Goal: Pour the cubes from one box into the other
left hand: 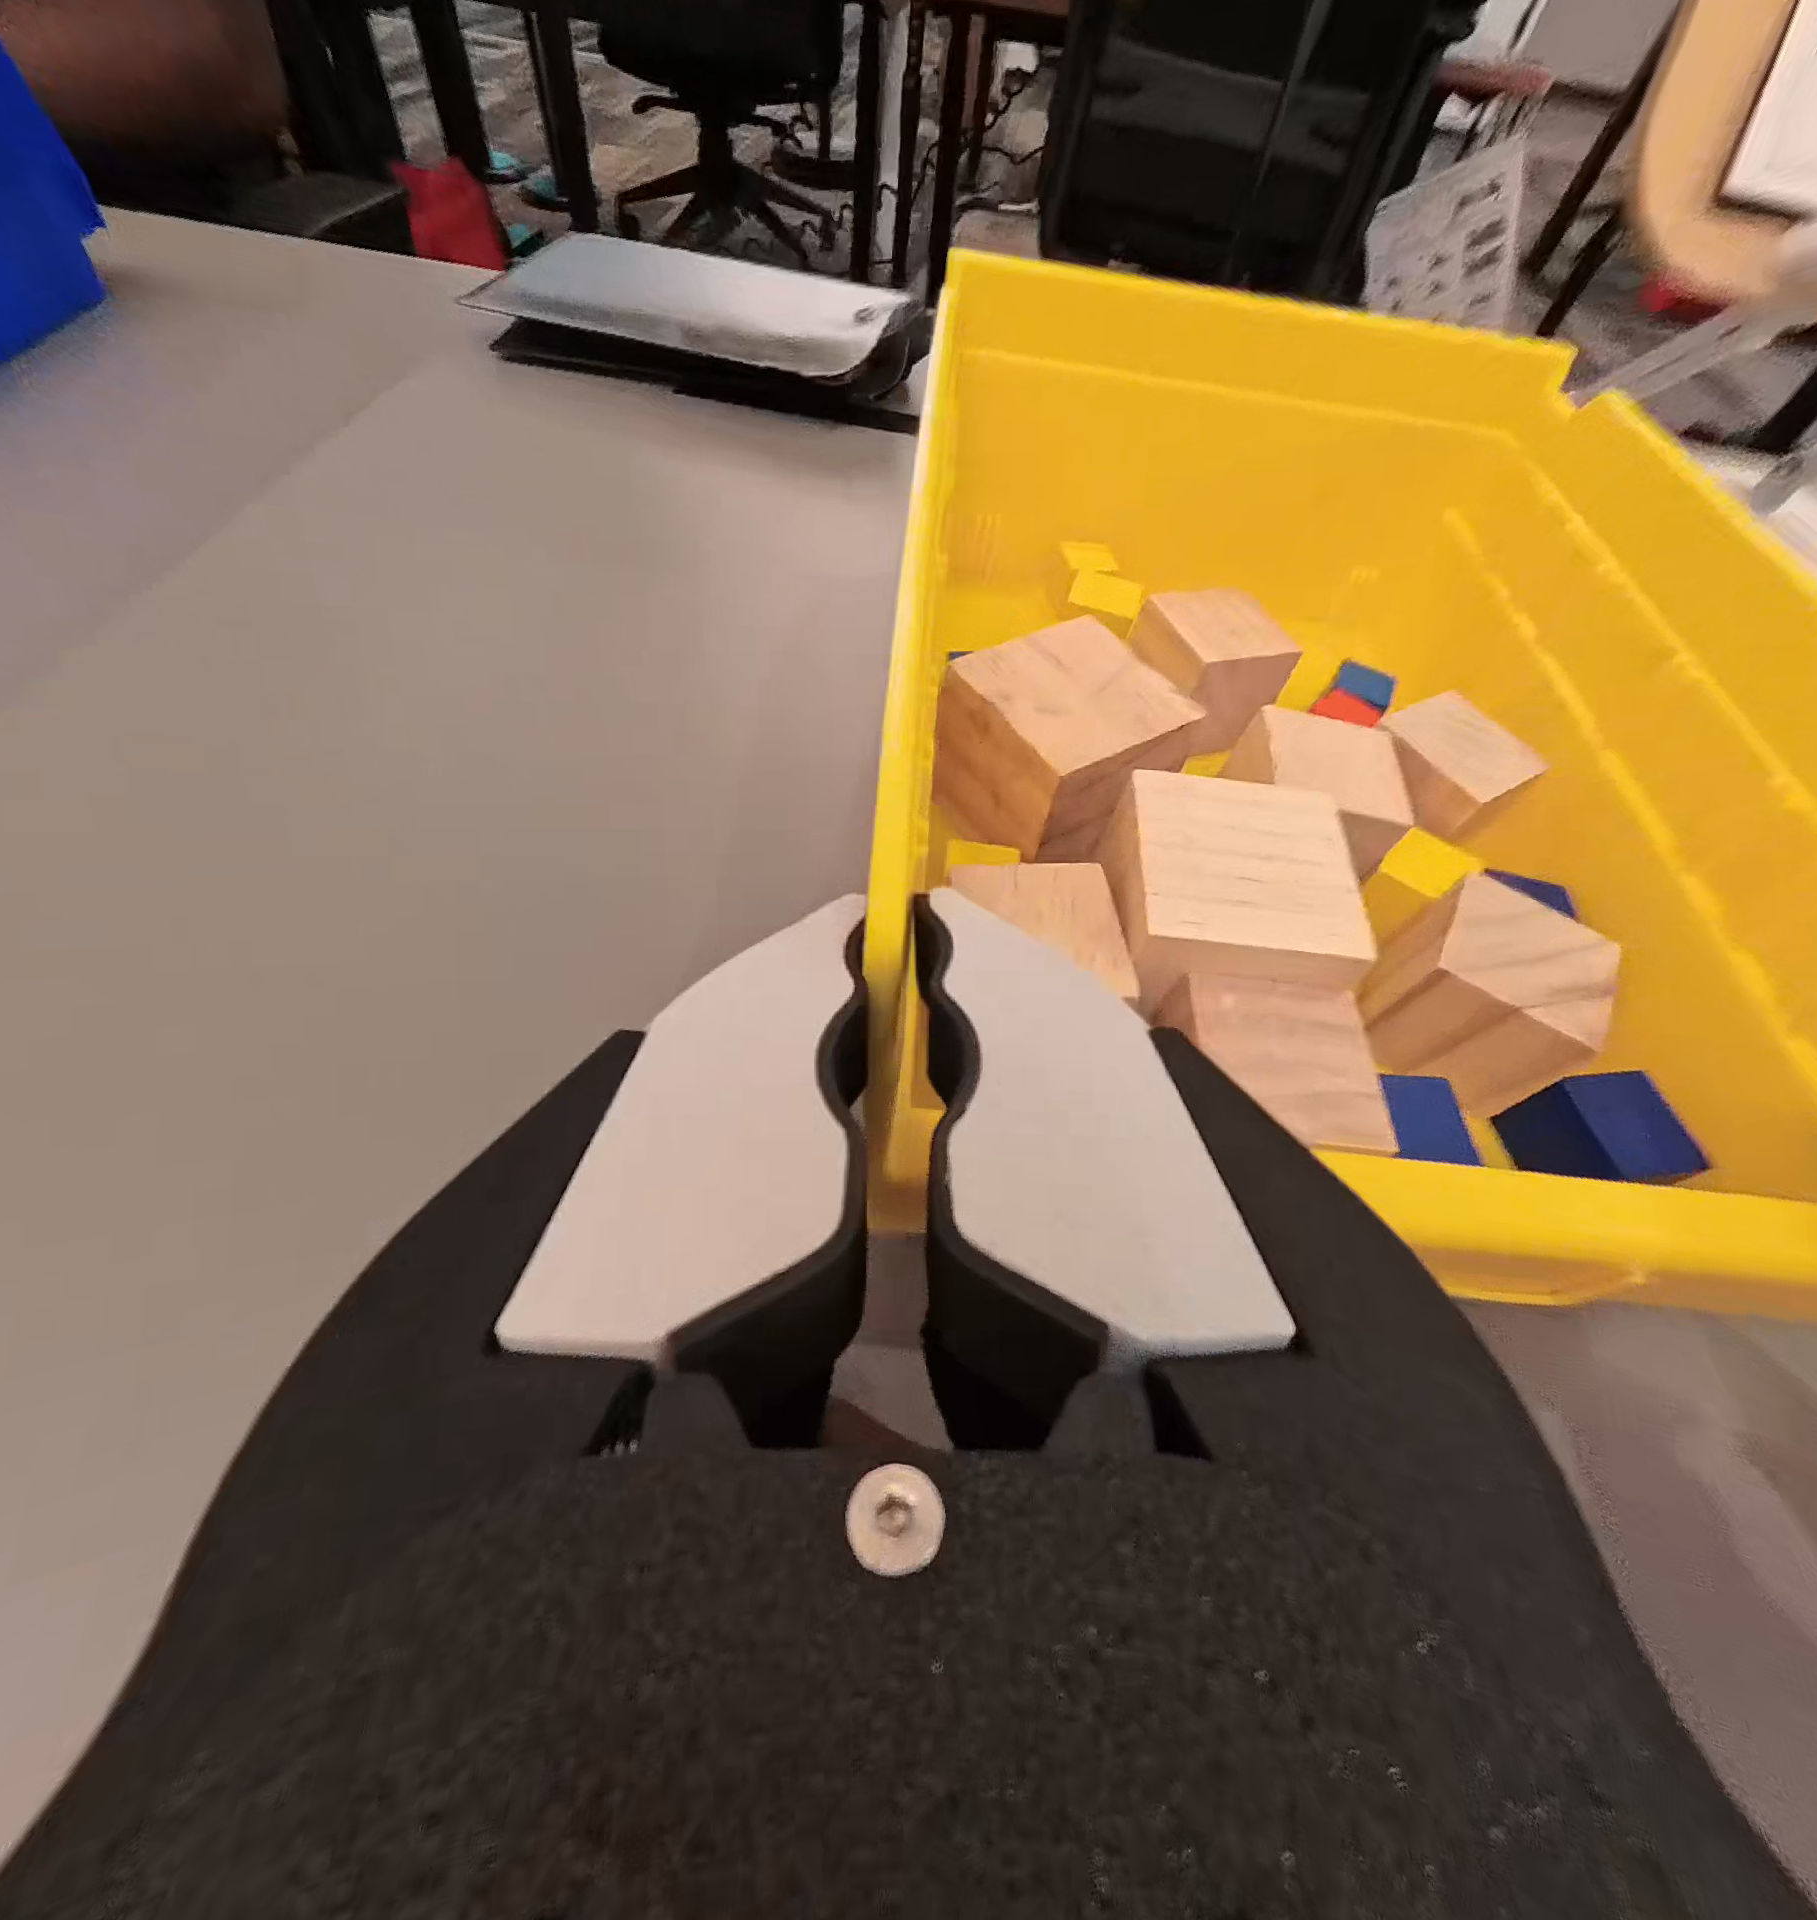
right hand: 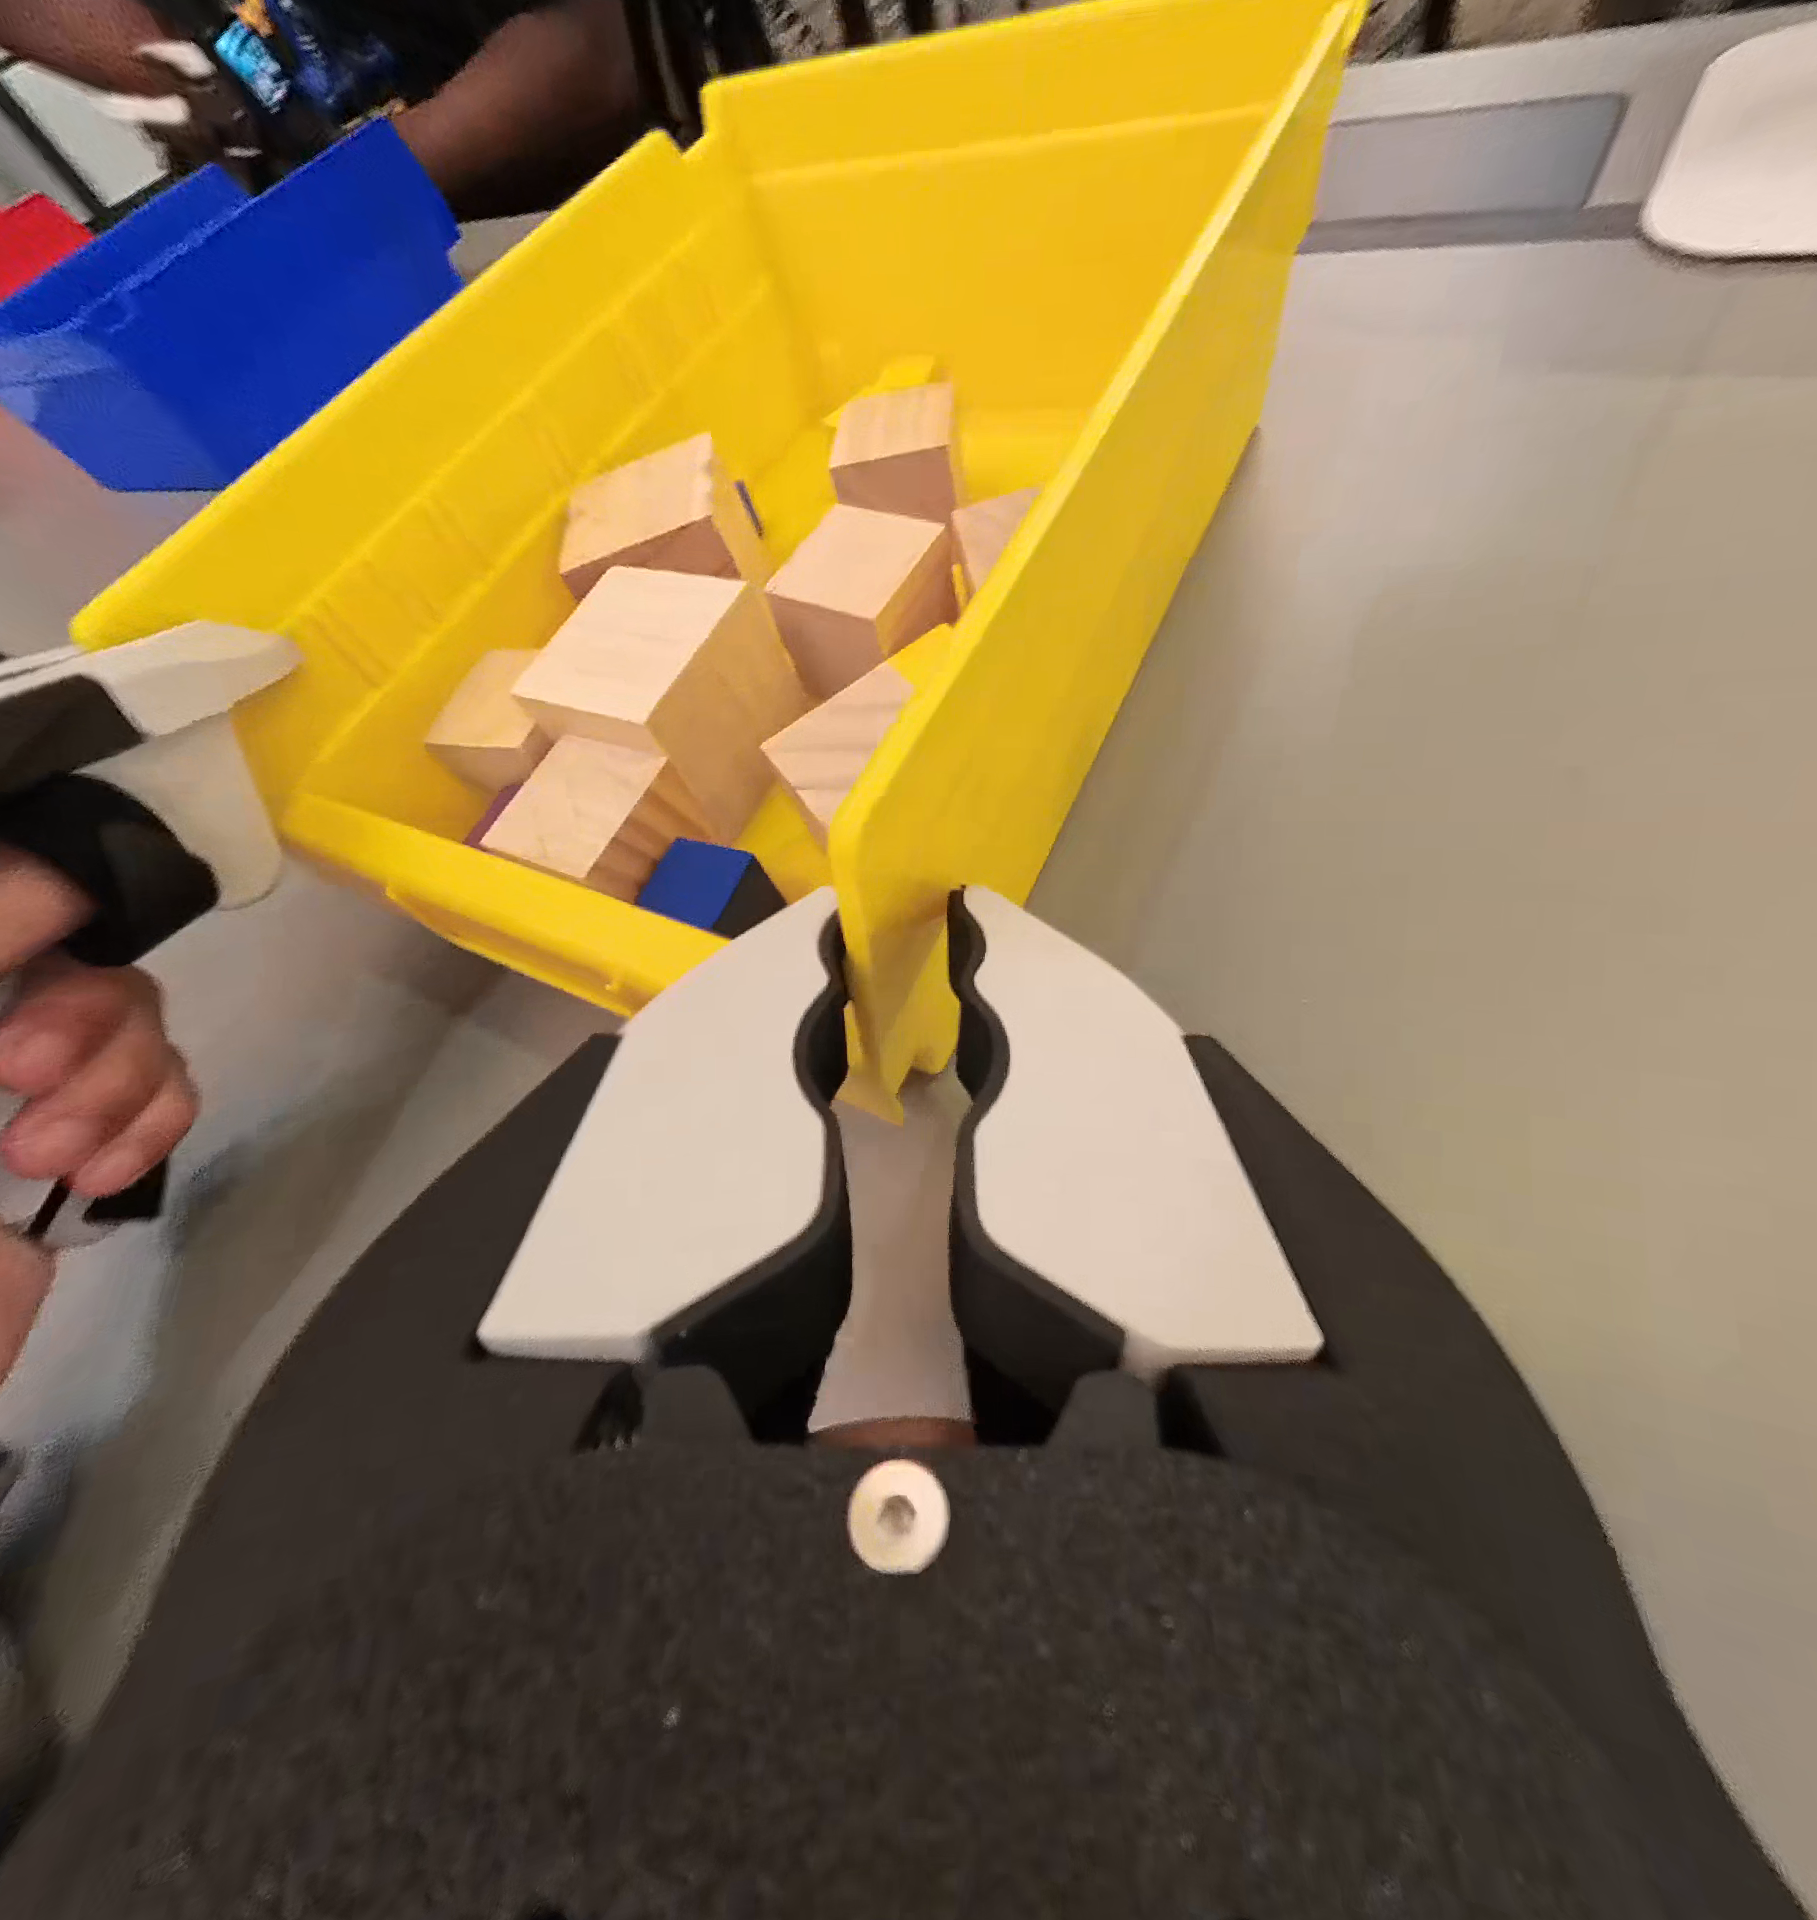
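A yellow plastic box holds several plain wooden cubes and small blue, yellow and red cubes. My left gripper is shut on the box's left side wall near its front corner. In the right wrist view the same yellow box appears tilted, with wooden cubes and a blue cube inside. My right gripper is shut on the box's right side wall at the near corner. The left gripper shows there, clamped on the opposite wall, with a hand on its handle. A blue box stands beyond, to the left.
The grey table stretches left of the yellow box. A flat dark device with a silver cover lies at the far edge. A blue box edge is at far left. A red box sits behind the blue one. A white stand base is at far right.
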Tool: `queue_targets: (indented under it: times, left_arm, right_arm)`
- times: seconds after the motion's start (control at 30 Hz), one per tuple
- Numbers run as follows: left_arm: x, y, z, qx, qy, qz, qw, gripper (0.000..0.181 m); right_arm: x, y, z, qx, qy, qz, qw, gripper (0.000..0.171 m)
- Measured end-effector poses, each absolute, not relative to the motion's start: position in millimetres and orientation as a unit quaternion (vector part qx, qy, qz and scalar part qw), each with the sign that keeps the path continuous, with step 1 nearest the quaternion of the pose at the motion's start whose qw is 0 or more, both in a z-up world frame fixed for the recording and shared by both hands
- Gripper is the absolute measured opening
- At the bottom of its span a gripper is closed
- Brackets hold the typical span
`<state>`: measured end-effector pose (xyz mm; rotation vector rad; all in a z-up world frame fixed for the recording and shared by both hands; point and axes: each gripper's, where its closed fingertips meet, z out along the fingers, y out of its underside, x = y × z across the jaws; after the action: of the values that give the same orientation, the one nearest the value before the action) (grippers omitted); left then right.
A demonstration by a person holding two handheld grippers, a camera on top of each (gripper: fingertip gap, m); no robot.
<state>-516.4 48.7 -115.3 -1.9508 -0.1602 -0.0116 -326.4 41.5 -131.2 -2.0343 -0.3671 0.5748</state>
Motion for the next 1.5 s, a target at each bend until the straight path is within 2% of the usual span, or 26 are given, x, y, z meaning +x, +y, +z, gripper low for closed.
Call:
queue_targets:
  times: [0.03,0.1,0.2,0.23,0.3,0.4,0.47,0.53,0.63,0.73,0.9,1.5]
  left_arm:
    - [-516,47,-113,-0.830,-0.057,0.014,0.555,0.009]
    - [-518,41,-96,-0.820,-0.038,0.054,0.569,0.027]
    - [-530,15,-56,-0.783,-0.041,0.127,0.608,0.028]
    - [-527,6,-48,-0.778,-0.038,0.132,0.613,0.028]
    - [-510,-4,-44,-0.786,-0.036,0.100,0.609,0.028]
    - [-442,-11,-62,-0.817,-0.039,-0.070,0.571,0.037]
    - [-392,-20,-74,-0.809,-0.057,-0.188,0.553,0.038]
    - [-356,-30,-89,-0.807,-0.061,-0.245,0.534,0.038]
    - [-340,-35,-104,-0.818,-0.026,-0.215,0.532,0.038]
    - [-353,-28,-102,-0.815,0.007,-0.142,0.562,0.038]
    - [-361,-17,-113,-0.823,0.012,-0.111,0.557,0.037]
    - [-359,-17,-120,-0.830,0.024,-0.103,0.548,0.035]
  right_arm:
    - [-327,37,-130,-0.834,-0.159,0.255,0.463,0.017]
    - [-321,23,-116,-0.820,-0.186,0.306,0.446,0.014]
    - [-276,7,-87,-0.783,-0.254,0.311,0.476,0.032]
    - [-253,4,-79,-0.774,-0.269,0.298,0.490,0.032]
    - [-196,7,-66,-0.766,-0.273,0.263,0.519,0.034]
    - [-103,9,-60,-0.770,-0.253,0.208,0.548,0.035]
    - [-34,9,-62,-0.776,-0.213,0.157,0.573,0.036]
    - [30,1,-65,-0.778,-0.164,0.117,0.595,0.038]
    - [111,-17,-73,-0.767,-0.071,0.083,0.633,0.037]
    - [174,-27,-102,-0.798,0.003,0.057,0.599,0.039]
    - [204,-21,-112,-0.802,0.062,0.085,0.588,0.040]
    - [180,-21,-111,-0.800,0.035,0.109,0.590,0.039]
